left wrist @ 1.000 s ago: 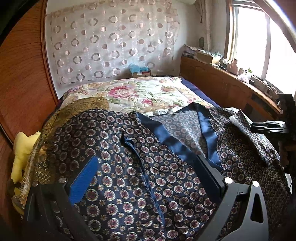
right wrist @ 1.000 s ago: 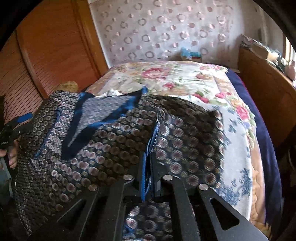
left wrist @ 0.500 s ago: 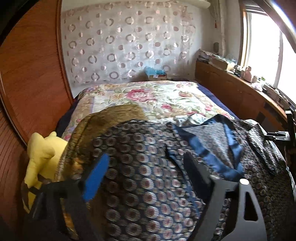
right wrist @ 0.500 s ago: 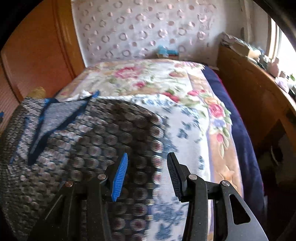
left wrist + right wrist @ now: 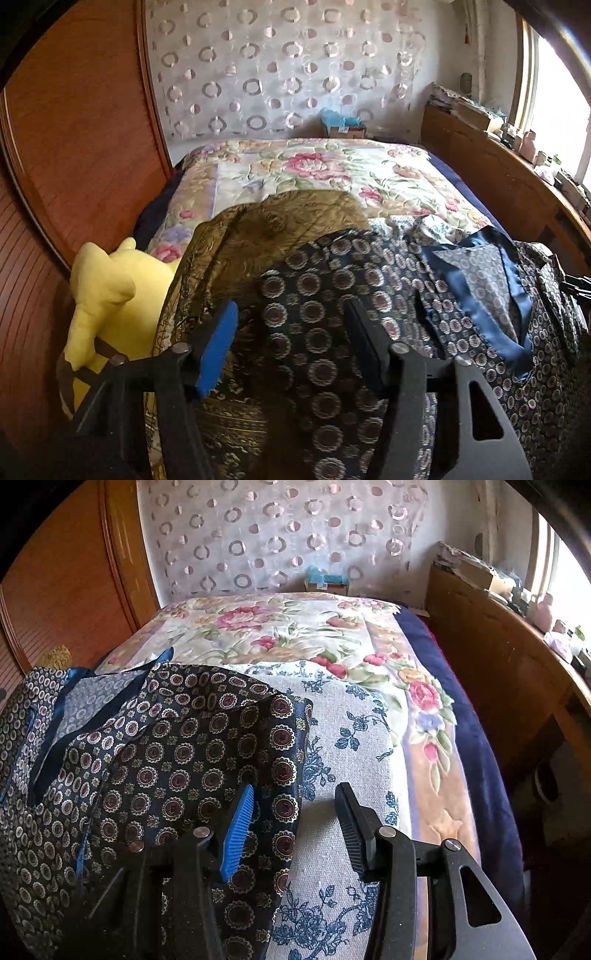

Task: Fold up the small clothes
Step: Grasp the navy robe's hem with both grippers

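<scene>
A navy garment (image 5: 332, 277) printed with round medallions and trimmed in blue satin lies spread on the bed. My left gripper (image 5: 291, 306) hovers over its left edge. The jaws are closing with the patterned cloth lying between them, and the pads do not press on it. My right gripper (image 5: 295, 788) straddles the garment's (image 5: 166, 746) right edge. Its jaws are opening, with the blue pad over the fabric and the black finger over a white cloth. Neither gripper holds anything.
A gold-brown fabric (image 5: 258, 236) lies under the garment's left side, beside a yellow plush toy (image 5: 103, 295). A white cloth with blue flowers (image 5: 351, 738) lies under the right side. The floral quilt (image 5: 277, 627) stretches beyond. A wooden ledge (image 5: 498, 646) runs along the right.
My left gripper slid left across the garment to its left edge while its jaws narrowed. My right gripper let go of the pinched fold, opened and shifted to the garment's right edge.
</scene>
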### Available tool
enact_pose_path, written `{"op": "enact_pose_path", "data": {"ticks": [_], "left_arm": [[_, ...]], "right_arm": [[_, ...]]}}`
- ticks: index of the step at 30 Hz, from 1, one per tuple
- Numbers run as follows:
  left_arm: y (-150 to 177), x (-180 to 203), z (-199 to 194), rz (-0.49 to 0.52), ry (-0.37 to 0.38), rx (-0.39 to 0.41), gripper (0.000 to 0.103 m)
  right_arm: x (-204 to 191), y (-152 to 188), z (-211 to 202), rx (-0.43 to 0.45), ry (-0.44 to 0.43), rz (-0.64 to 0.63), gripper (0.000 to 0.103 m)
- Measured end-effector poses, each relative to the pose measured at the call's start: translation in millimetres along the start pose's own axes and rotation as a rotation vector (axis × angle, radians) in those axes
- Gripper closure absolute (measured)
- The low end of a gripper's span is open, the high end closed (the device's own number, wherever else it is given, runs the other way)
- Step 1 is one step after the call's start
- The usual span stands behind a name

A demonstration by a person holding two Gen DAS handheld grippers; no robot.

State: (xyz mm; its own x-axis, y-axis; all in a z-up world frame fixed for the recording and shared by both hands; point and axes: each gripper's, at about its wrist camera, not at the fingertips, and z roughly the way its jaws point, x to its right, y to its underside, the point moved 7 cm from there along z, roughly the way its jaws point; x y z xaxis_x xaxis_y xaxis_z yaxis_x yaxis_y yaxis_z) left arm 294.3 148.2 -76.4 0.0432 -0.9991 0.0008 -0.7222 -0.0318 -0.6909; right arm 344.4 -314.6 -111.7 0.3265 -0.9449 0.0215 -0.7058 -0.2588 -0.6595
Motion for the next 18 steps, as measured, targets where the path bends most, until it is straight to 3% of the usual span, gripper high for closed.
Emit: {"op": "enact_pose_path", "data": {"ticks": [14, 18], "left_arm": [[3.8, -4.0, 16.2, -0.072, 0.067, -0.050, 0.054], [2.7, -0.6, 14.1, -0.058, 0.076, -0.043, 0.084]], "right_arm": [[-1.0, -0.3, 3.4, -0.002, -0.004, -0.011, 0.049], [-1.1, -0.3, 3.4, -0.002, -0.004, -0.010, 0.049]]}}
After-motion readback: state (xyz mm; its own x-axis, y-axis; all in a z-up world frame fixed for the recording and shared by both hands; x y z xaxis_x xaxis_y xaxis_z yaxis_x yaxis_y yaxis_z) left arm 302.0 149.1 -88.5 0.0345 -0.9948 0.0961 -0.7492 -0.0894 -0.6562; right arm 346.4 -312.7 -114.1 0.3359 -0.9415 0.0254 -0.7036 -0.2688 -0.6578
